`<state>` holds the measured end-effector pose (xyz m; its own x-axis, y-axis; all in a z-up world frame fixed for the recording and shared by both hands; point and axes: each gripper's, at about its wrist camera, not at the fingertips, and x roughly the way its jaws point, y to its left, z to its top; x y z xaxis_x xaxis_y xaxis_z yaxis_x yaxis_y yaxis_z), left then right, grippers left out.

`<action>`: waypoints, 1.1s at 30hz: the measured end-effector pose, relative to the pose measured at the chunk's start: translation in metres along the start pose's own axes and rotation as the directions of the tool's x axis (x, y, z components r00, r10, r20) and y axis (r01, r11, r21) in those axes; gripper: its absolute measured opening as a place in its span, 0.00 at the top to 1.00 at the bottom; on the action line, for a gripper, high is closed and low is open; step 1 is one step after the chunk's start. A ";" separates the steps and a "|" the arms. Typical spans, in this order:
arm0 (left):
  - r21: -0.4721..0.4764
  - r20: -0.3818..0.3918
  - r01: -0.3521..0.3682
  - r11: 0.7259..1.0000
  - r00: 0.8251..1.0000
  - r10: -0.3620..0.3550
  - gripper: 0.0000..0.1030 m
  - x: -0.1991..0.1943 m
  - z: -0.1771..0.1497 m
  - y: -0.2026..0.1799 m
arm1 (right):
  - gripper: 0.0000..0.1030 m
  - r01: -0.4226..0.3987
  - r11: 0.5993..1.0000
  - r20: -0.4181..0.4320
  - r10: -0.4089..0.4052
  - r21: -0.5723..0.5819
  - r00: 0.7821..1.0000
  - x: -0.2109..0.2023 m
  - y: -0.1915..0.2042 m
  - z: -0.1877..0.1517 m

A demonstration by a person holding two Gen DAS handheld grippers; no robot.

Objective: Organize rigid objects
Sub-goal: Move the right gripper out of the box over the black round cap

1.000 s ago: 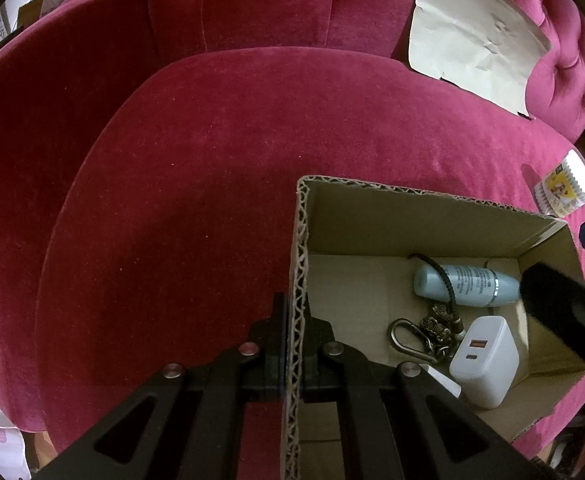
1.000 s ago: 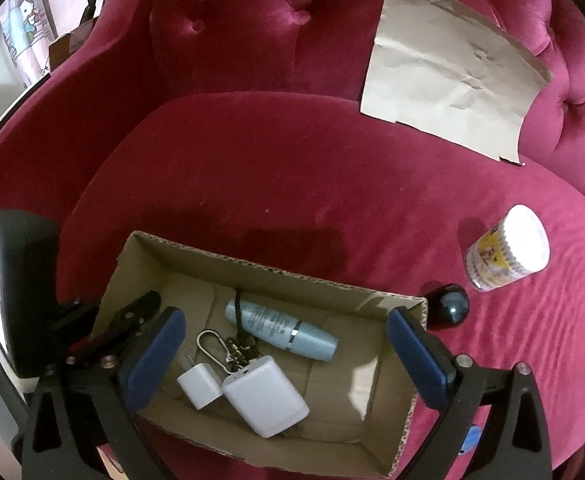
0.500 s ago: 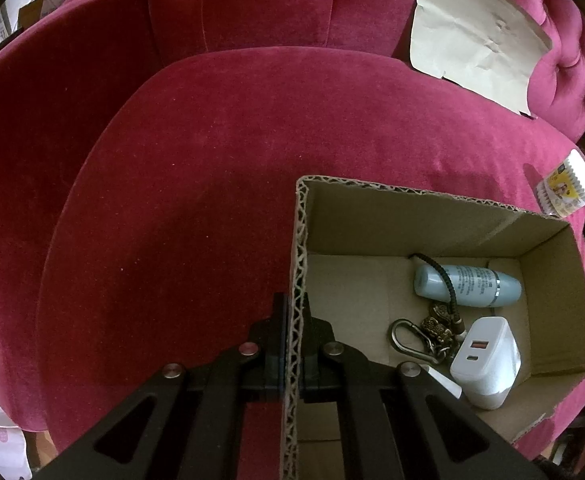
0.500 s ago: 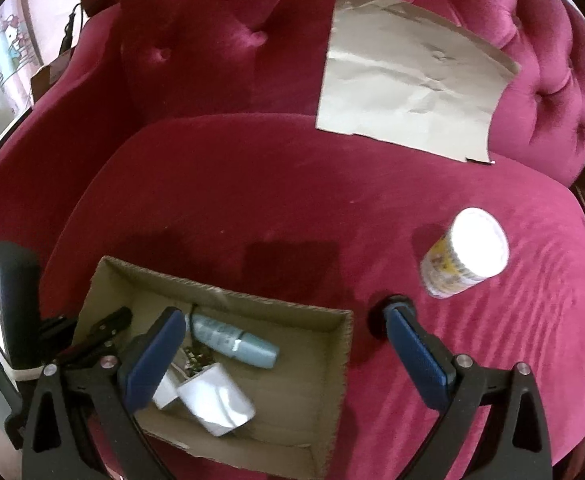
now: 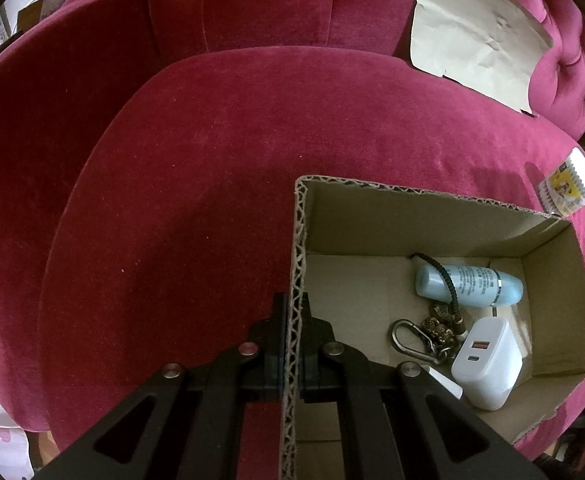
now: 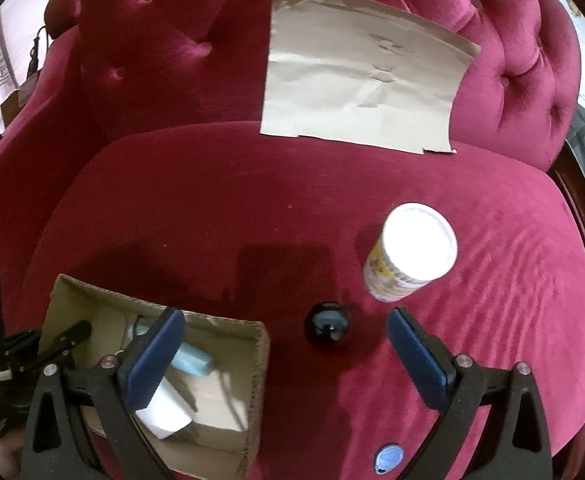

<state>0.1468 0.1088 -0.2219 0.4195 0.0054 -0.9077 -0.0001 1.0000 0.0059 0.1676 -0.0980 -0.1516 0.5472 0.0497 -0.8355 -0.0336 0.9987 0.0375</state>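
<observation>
Your left gripper (image 5: 293, 320) sits low in the centre of the left wrist view, jaws clamped tight on the left wall of the cardboard box (image 5: 298, 240), one finger outside, one inside. Right of that wall, on the box floor, lies a pale blue bottle (image 5: 470, 285) on its side, a black cord across it. Below it is a metal carabiner (image 5: 406, 336) with brass charms, and just right of that, the white USB charger (image 5: 488, 360).

In the right wrist view, the box fills the lower left, with your left gripper on its far-left wall. Your right gripper (image 6: 284, 356) hangs wide open, nothing between the blue pads (image 6: 154, 360). Between those fingers, right of the box and apart from it, a dark glossy ball (image 6: 327, 329) rests on the red velvet sofa seat (image 6: 212, 200). Upper right of it stands a white-lidded tub (image 6: 410, 258). A sheet of brown paper (image 6: 362, 80) leans on the backrest.
</observation>
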 end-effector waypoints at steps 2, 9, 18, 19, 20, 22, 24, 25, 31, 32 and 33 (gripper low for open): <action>0.000 0.000 0.000 1.000 1.000 0.000 0.97 0.000 0.000 0.000 | 0.00 0.002 1.000 0.002 -0.002 0.003 1.000 0.001 -0.004 0.001; -0.002 0.000 -0.001 1.000 1.000 0.001 0.96 0.000 -0.001 0.000 | 0.00 -0.011 1.000 0.015 0.011 0.014 1.000 0.006 -0.019 -0.002; -0.002 0.000 -0.003 1.000 1.000 0.003 0.96 0.001 0.000 -0.001 | 0.00 -0.033 0.999 0.002 0.033 0.014 0.999 0.013 -0.039 -0.010; -0.002 -0.001 -0.003 1.000 1.000 0.003 0.96 0.001 0.000 -0.002 | 0.00 -0.033 0.999 0.003 0.032 0.012 0.999 0.014 -0.041 -0.011; -0.002 -0.001 -0.003 1.000 1.000 0.003 0.96 0.001 0.000 -0.002 | 0.00 -0.037 0.999 0.003 0.037 0.008 0.999 0.015 -0.042 -0.012; -0.001 -0.001 -0.004 1.000 1.000 0.004 0.96 0.001 0.000 -0.002 | 0.00 -0.043 0.999 0.003 0.043 0.006 0.999 0.016 -0.044 -0.014; -0.001 0.000 -0.005 1.000 1.000 0.005 0.96 0.001 0.000 -0.002 | 0.00 -0.049 0.999 -0.001 0.049 0.010 0.999 0.017 -0.048 -0.017; 0.000 0.000 -0.005 1.000 1.000 0.005 0.96 0.001 0.000 -0.002 | 0.00 -0.053 0.998 -0.005 0.053 0.014 0.999 0.019 -0.050 -0.018; -0.001 -0.001 -0.009 1.000 1.000 0.009 0.96 0.002 0.000 -0.002 | 0.00 -0.061 0.998 -0.022 0.061 0.024 0.998 0.025 -0.058 -0.020; -0.001 -0.001 -0.009 1.000 1.000 0.009 0.96 0.002 0.000 -0.003 | 0.01 -0.063 0.998 -0.024 0.063 0.024 0.998 0.026 -0.057 -0.019; -0.001 -0.001 -0.009 1.000 1.000 0.009 0.96 0.002 0.000 -0.003 | 0.01 -0.067 0.997 -0.026 0.068 0.023 0.997 0.027 -0.057 -0.019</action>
<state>0.1472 0.1058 -0.2236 0.4184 0.0149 -0.9082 -0.0045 0.9999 0.0143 0.1684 -0.1536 -0.1869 0.5220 0.1171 -0.8449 -0.0513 0.9931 0.1059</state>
